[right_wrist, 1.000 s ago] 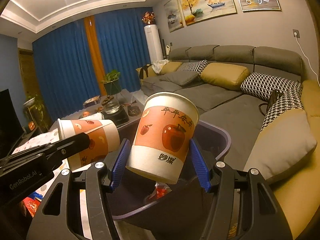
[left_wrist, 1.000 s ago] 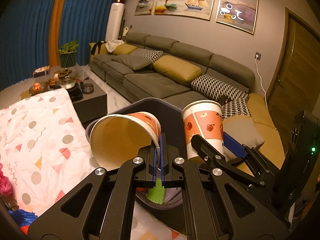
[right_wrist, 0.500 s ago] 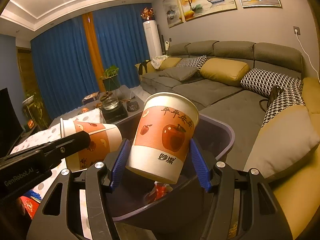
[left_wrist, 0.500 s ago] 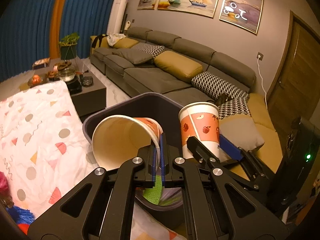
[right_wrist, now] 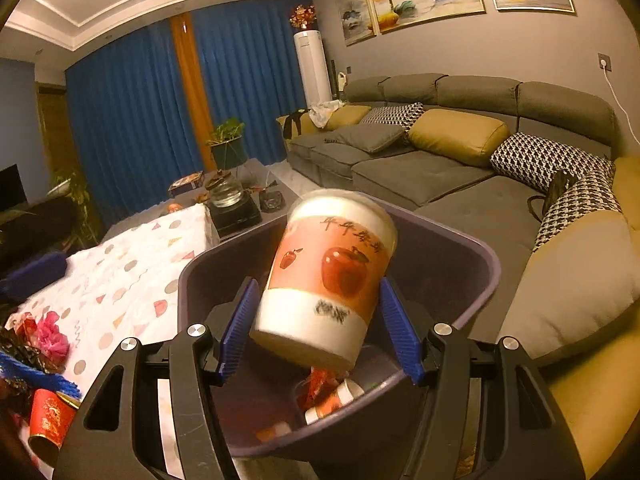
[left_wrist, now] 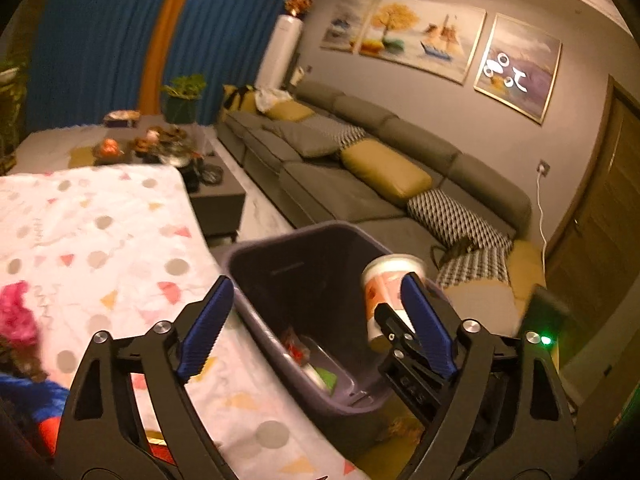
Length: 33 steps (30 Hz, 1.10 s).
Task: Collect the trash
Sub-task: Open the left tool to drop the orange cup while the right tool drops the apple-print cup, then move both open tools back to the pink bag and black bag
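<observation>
L gripper [left_wrist: 316,326] is seen spread wide w/ nothing between its ribbed blue pads [left_wrist: 204,326]; black angular frame w/ round silver bolts. It is held above the near corner of the trash bin [left_wrist: 280,264], a dark purple plastic tub w/ smooth walls, rounded corners and a rolled rim. Crumpled red wrapper, a green scrap and a pale round piece are seen on the bin floor, blurred.

R gripper [right_wrist: 320,332] is opened wider than the paper cup [right_wrist: 328,272]; gaps are visible on both sides btwn cup wall and the ribbed blue pads [right_wrist: 238,330], so the cup isn't clamped. Cup is a tapered cylinder, white bands top and bottom, orange-pink middle band w/ printed red apples and dark lettering; it is tilted, mouth away from the camera, motion-blurred, positioned over the bin opening [right_wrist: 472,280]. Whether anything touches its base cannot be told. In the L view the same cup [left_wrist: 386,284] is seen at the bin's far right side, partly behind the R gripper's finger.

A second cup [right_wrist: 334,400] w/ white rim lies on its side inside the bin among red wrappers.

Beside the bin, a wrinkled white cloth [left_wrist: 104,232] w/ grey dots and pink/orange triangles covers the table. A red can-like item [right_wrist: 50,420] sits at its near left edge. Grey fabric sofa [right_wrist: 440,168] w/ mustard and houndstooth cushions is behind
</observation>
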Each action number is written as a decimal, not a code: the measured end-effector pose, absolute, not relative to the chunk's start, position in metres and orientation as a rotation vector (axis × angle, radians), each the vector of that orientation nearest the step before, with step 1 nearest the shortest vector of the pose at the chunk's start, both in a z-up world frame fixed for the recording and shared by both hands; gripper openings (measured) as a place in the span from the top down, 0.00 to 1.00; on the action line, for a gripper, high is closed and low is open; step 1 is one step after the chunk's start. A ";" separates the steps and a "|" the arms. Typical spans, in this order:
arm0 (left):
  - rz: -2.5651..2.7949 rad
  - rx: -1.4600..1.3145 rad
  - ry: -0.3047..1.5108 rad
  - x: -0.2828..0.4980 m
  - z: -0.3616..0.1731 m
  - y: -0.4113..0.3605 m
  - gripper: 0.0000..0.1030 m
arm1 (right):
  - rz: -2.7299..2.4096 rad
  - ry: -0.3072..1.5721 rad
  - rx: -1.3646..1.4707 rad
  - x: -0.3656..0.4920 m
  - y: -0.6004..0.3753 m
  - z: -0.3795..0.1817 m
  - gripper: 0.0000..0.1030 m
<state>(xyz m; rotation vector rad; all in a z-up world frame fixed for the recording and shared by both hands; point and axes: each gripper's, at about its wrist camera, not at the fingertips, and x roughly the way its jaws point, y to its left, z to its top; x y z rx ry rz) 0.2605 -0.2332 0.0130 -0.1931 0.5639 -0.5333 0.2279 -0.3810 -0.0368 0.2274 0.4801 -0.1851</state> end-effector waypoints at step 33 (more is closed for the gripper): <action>-0.026 -0.176 0.435 0.073 -0.006 0.033 0.09 | 0.143 0.384 0.124 0.085 -0.200 -0.002 0.27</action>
